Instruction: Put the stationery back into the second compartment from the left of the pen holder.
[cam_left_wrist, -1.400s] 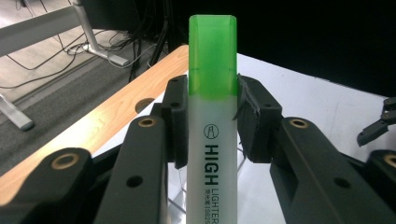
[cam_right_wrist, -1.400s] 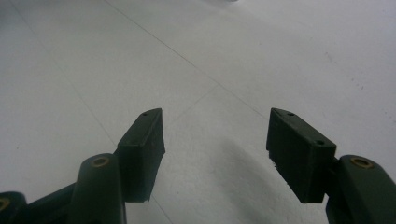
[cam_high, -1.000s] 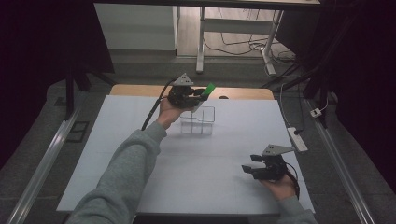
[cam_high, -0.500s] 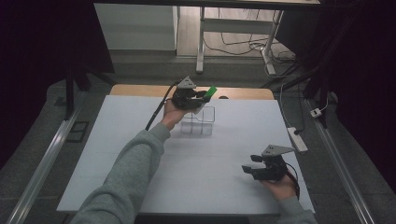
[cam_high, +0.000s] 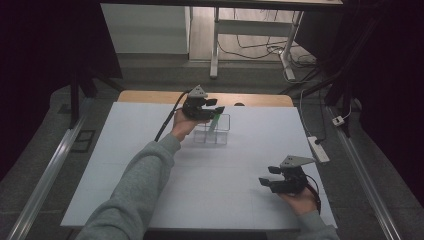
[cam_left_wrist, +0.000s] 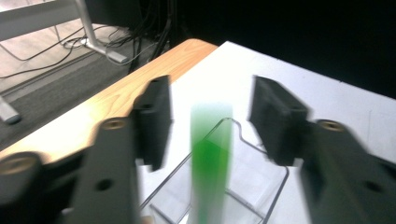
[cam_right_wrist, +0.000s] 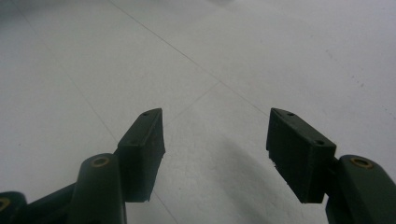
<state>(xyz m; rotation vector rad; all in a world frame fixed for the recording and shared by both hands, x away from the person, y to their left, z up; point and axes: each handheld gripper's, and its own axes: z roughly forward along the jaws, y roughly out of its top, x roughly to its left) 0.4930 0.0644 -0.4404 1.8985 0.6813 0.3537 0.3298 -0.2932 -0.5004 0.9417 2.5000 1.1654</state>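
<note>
Here the left hand-held gripper (cam_left_wrist: 210, 126), jaws just opening, releases a green tube (cam_left_wrist: 210, 158) into the clear rack (cam_high: 212, 131); withdrawing straight up should avoid tipping it.

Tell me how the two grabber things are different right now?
The left gripper is at the far side of the table, over a clear plastic holder; the right gripper sits near the front edge, over bare white table. The left gripper's jaws have just been opening, with a green stick standing loose between them; nothing is between the right gripper's jaws. Both are black and open.
</note>
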